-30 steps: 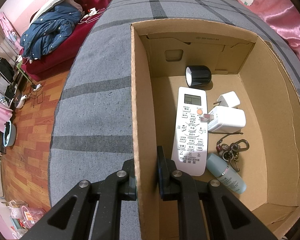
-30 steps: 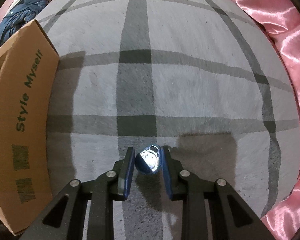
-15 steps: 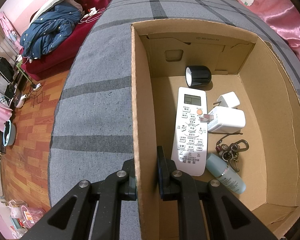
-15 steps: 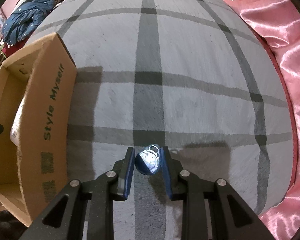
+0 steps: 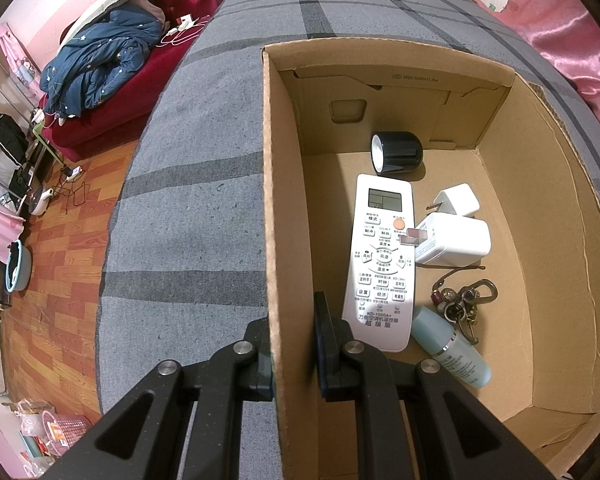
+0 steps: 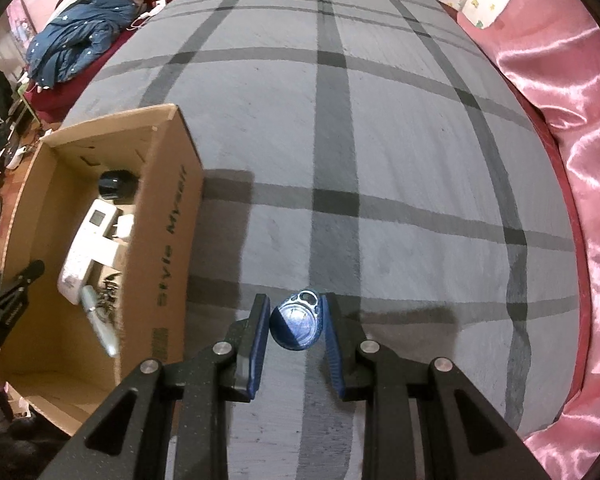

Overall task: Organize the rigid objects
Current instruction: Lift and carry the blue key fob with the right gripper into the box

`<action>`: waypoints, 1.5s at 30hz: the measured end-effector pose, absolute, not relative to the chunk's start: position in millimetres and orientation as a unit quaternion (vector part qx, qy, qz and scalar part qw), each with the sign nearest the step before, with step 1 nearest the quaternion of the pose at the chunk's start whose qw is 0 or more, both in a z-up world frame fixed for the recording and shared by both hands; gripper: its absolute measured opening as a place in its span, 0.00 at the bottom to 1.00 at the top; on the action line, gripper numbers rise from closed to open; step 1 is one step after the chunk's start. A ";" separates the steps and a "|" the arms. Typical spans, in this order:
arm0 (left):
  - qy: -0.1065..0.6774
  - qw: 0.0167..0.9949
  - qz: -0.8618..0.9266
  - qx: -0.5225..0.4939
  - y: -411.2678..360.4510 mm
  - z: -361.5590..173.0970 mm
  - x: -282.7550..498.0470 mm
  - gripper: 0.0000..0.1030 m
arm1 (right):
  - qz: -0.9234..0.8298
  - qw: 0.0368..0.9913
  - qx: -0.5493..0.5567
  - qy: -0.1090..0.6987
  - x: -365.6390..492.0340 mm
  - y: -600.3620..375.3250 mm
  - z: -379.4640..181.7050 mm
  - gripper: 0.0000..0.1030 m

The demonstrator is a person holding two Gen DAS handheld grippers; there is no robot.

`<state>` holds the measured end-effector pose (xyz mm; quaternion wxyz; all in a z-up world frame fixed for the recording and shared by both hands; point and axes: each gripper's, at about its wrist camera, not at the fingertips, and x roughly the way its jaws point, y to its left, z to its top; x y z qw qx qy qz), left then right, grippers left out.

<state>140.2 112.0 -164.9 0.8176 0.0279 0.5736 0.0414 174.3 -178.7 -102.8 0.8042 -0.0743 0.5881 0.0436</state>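
Right now the left gripper (image 5: 292, 344) is clamped on the left wall of the cardboard box (image 5: 270, 200), one finger outside, one inside. Within the box, a white air-conditioner remote (image 5: 382, 260) lies at centre, a black cylinder (image 5: 398, 152) at its 12 o'clock, two white chargers (image 5: 454, 236) at 3 o'clock, a key bunch (image 5: 462, 304) and a pale blue bottle (image 5: 452, 348) toward 5 o'clock. The right gripper (image 6: 296, 324) pinches a blue key fob (image 6: 298, 326) above the grey checked bedspread (image 6: 380, 140), the box at its 9 o'clock.
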 end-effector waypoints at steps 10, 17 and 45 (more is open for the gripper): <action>0.574 0.818 0.041 0.028 111.9 -164.9 140.1 0.13 | 0.074 0.809 -0.090 0.576 174.8 -138.8 -84.9 0.26; 0.574 0.818 0.041 0.028 112.1 -165.0 140.1 0.13 | 0.094 0.808 -0.105 0.572 173.0 -108.0 -82.7 0.26; 0.574 0.818 0.041 0.028 112.1 -164.9 139.9 0.14 | 0.149 0.789 -0.118 0.585 159.7 -17.9 -128.5 0.26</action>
